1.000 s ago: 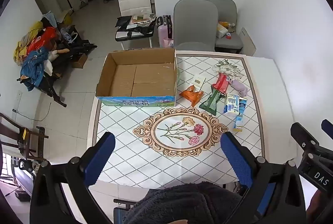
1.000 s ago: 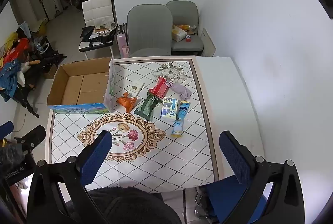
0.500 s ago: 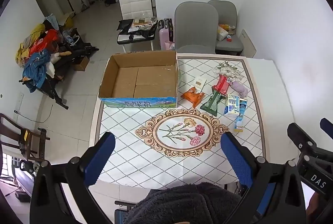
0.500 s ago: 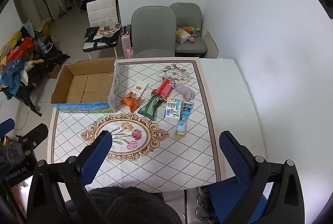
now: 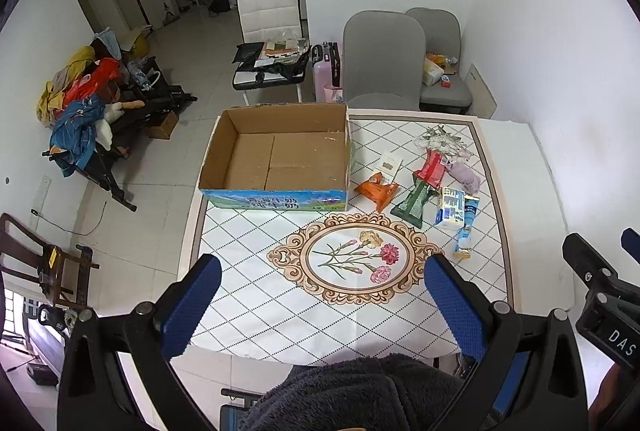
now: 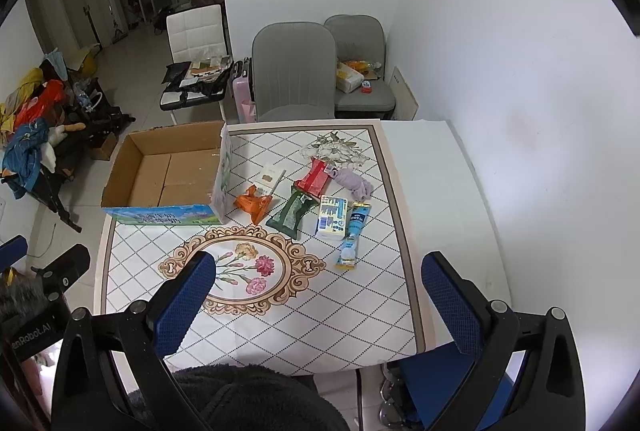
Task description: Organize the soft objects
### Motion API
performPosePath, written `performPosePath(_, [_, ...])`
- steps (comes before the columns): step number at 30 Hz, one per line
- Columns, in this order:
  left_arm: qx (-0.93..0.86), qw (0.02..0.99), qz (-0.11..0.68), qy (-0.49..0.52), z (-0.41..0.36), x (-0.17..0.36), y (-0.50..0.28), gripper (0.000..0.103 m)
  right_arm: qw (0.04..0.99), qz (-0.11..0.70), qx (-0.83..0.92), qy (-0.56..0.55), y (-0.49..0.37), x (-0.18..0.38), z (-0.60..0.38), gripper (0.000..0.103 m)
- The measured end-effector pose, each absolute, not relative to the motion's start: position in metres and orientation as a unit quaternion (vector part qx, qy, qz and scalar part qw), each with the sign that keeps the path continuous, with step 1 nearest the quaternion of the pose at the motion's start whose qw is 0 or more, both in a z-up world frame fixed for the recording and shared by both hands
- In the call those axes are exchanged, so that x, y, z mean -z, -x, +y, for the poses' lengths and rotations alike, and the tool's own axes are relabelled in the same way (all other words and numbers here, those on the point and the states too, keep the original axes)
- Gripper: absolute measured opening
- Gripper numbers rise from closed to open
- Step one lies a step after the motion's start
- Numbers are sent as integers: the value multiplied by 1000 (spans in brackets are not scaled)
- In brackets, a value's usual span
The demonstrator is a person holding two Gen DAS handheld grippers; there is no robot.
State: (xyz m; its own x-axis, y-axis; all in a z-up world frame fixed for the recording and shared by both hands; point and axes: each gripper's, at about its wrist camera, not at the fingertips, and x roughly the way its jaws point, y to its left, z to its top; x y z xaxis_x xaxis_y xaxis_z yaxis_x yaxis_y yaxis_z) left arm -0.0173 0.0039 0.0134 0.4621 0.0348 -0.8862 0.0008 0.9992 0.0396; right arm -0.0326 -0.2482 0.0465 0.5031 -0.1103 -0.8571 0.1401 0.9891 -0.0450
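An open empty cardboard box (image 5: 280, 159) (image 6: 168, 171) stands at the table's far left. To its right lie an orange pouch (image 5: 376, 191) (image 6: 254, 203), a green pouch (image 5: 414, 201) (image 6: 290, 213), a red pouch (image 5: 432, 169) (image 6: 316, 177), a purple soft cloth (image 5: 466, 177) (image 6: 356, 185), a white-blue pack (image 5: 450, 213) (image 6: 331, 217), a blue tube (image 5: 466, 227) (image 6: 352, 235) and a small white card (image 5: 390, 165). My left gripper (image 5: 322, 301) and right gripper (image 6: 320, 301) are open and empty, high above the table's near edge.
The table carries a white diamond-pattern cloth (image 5: 248, 243) with a flower medallion (image 5: 356, 257). Two grey chairs (image 5: 382, 59) stand behind the table, a white chair (image 5: 270, 31) further back. A clothes pile (image 5: 80, 99) lies on the floor at left. A white wall (image 6: 520, 111) is close on the right.
Both grippers have risen and drawn back from the table, so the table and items look smaller and lower. Both stay open. Nothing on the table moved.
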Motion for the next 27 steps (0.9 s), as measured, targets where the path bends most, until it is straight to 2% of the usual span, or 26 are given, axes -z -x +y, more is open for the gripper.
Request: performPosePath(27, [-20, 870, 492, -14, 9, -27, 20, 103, 876, 477, 62, -17, 37, -61, -245, 103])
